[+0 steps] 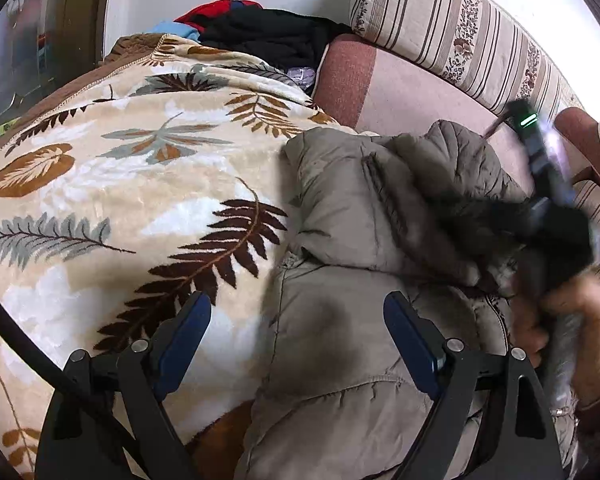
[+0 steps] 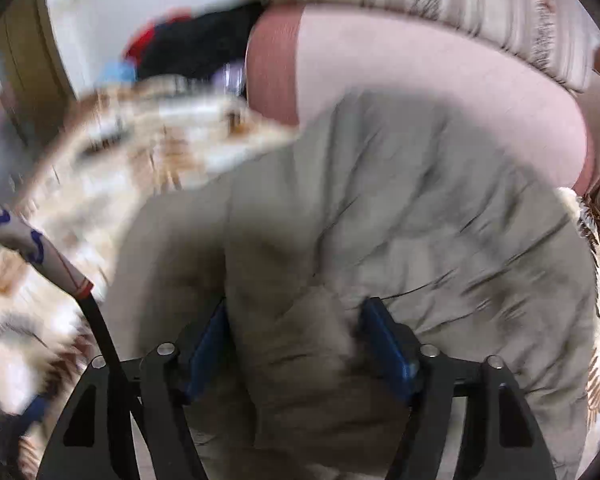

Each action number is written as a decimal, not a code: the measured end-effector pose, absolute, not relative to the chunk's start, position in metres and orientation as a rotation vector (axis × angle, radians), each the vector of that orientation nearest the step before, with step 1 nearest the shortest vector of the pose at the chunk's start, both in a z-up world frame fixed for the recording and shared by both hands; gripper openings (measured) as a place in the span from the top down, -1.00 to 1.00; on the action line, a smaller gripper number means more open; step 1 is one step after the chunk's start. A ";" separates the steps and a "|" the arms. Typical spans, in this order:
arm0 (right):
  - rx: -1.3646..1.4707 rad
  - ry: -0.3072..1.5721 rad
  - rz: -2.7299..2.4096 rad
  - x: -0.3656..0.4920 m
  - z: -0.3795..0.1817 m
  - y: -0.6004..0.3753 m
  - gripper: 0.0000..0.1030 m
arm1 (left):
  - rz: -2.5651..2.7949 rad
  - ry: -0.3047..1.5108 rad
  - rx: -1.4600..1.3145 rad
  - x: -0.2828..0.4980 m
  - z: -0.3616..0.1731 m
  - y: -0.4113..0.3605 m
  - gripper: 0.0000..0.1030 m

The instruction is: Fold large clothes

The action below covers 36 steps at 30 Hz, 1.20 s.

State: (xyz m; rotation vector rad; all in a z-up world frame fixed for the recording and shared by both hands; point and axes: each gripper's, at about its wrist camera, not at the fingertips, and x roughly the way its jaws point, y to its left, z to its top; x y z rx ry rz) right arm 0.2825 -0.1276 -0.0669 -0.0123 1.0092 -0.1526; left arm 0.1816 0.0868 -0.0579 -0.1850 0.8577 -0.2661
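Note:
A khaki quilted puffer jacket point(image 1: 340, 208) lies crumpled on a leaf-patterned blanket point(image 1: 120, 168); its dark fur-trimmed hood point(image 1: 480, 216) is on the right. My left gripper point(image 1: 298, 316) is open and empty, hovering over the jacket's left edge. The right gripper's body point(image 1: 552, 200) shows blurred at the right, held by a hand point(image 1: 572, 320). In the blurred right wrist view, my right gripper point(image 2: 296, 332) has a thick fold of the jacket point(image 2: 380, 208) bunched between its blue pads point(image 2: 384, 344); the jaws stand wide.
A pink sofa seat point(image 1: 412, 88) with a striped cushion point(image 1: 460, 28) lies behind the jacket. A pile of black, red and blue clothes point(image 1: 256, 32) sits at the back by the wall. A black cable point(image 1: 28, 344) crosses the lower left.

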 end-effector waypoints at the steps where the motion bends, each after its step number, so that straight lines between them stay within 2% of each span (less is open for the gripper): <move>1: -0.054 0.997 -0.166 0.284 -0.068 -0.123 -0.57 | -0.264 0.855 -0.182 0.182 -0.058 0.087 -0.69; 5: -0.017 0.913 -0.104 0.265 -0.026 -0.130 -0.45 | -0.267 0.850 -0.182 0.181 -0.056 0.088 -0.69; 9: 0.023 0.756 -0.204 0.223 0.016 -0.164 -0.53 | -0.269 0.839 -0.194 0.180 -0.052 0.090 -0.69; 12: 0.062 0.834 -0.287 0.229 -0.006 -0.197 -0.54 | -0.266 0.842 -0.186 0.180 -0.053 0.089 -0.69; 15: 0.147 1.022 -0.270 0.239 -0.053 -0.224 -0.53 | -0.255 0.833 -0.160 0.178 -0.052 0.085 -0.69; 18: 0.187 0.973 -0.234 0.219 -0.038 -0.229 -0.50 | -0.237 0.809 -0.135 0.174 -0.049 0.084 -0.69; 23: 0.172 0.923 -0.149 0.127 0.012 -0.241 -0.51 | -0.218 0.789 -0.156 0.156 -0.042 0.089 -0.69; 26: 0.128 0.900 -0.199 0.068 0.022 -0.267 -0.67 | -0.203 0.778 -0.162 0.136 -0.034 0.089 -0.69; 31: 0.072 0.931 -0.327 -0.006 0.008 -0.306 -0.70 | -0.179 0.796 -0.086 0.093 -0.022 0.080 -0.69; 36: 0.121 0.916 -0.365 -0.042 -0.010 -0.321 -0.70 | -0.092 0.798 -0.010 0.055 -0.011 0.076 -0.69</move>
